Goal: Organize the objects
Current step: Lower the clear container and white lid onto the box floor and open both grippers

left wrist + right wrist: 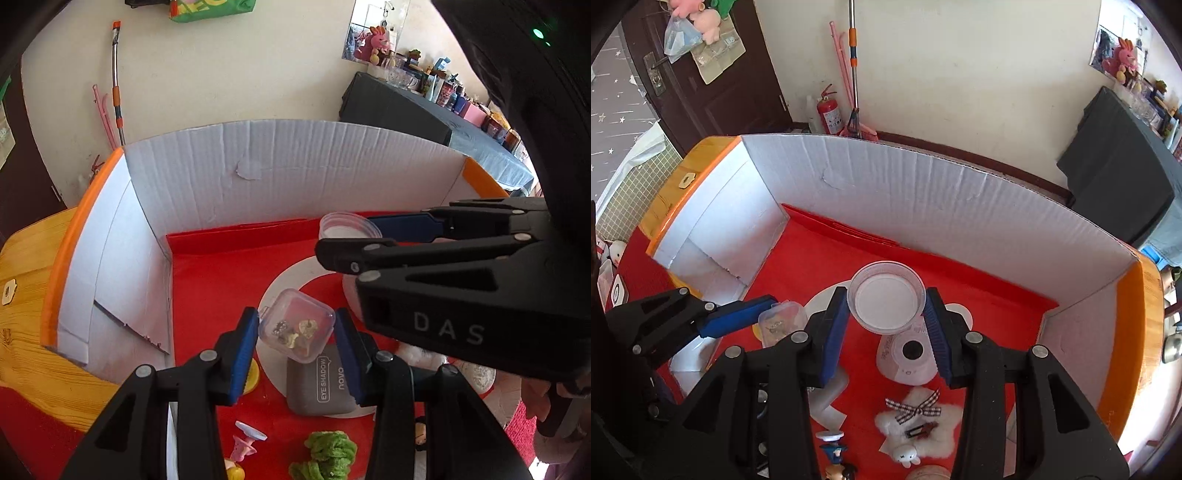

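My left gripper (297, 326) is shut on a small clear plastic box (297, 325) with little metal trinkets inside, held above the red mat. It also shows in the right wrist view (781, 321). My right gripper (886, 302) is shut on a clear round cup with a white bottom (886, 301), held over the mat; it also shows in the left wrist view (347, 227). The right gripper crosses in front of the left one, higher and to the right.
A white cardboard wall (923, 199) rings the red mat (979, 295). On the mat lie a grey eye-shadow case (321, 386), green yarn (330, 452), a small pink toy (245, 443), a white round device (908, 356), a fluffy white star with a bow (919, 417) and small figurines (834, 448).
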`<state>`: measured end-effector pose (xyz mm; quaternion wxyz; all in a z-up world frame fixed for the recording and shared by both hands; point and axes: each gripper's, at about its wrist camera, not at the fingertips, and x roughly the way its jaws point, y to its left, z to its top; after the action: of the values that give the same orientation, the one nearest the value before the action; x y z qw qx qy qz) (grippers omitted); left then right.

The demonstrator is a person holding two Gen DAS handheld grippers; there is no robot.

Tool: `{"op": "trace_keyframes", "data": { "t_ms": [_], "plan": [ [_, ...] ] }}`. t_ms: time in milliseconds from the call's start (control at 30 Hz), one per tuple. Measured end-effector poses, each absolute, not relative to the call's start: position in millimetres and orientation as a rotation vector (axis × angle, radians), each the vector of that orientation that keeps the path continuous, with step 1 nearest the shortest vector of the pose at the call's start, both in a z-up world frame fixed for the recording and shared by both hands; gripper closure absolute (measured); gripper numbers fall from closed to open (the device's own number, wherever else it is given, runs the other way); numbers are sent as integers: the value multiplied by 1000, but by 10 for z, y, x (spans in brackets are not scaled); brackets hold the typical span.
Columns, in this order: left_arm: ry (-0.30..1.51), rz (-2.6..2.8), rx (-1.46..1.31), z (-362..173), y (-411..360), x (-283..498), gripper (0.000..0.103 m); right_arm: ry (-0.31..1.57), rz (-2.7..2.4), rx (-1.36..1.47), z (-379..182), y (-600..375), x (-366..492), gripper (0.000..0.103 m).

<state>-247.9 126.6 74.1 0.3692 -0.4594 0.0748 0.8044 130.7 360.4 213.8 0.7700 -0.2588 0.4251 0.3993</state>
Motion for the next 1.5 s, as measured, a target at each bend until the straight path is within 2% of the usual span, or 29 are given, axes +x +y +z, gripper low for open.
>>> {"op": "trace_keyframes", "data": {
  "t_ms": [667, 1500],
  "plan": [
    [160, 2013, -1290, 559, 1389, -2670, 59, 1142, 727, -450, 1886, 3839, 1619, 63],
    [217, 2014, -1281, 520, 1424, -2653, 59, 1177, 691, -431, 1928, 3809, 1705, 63]
  ]
}}
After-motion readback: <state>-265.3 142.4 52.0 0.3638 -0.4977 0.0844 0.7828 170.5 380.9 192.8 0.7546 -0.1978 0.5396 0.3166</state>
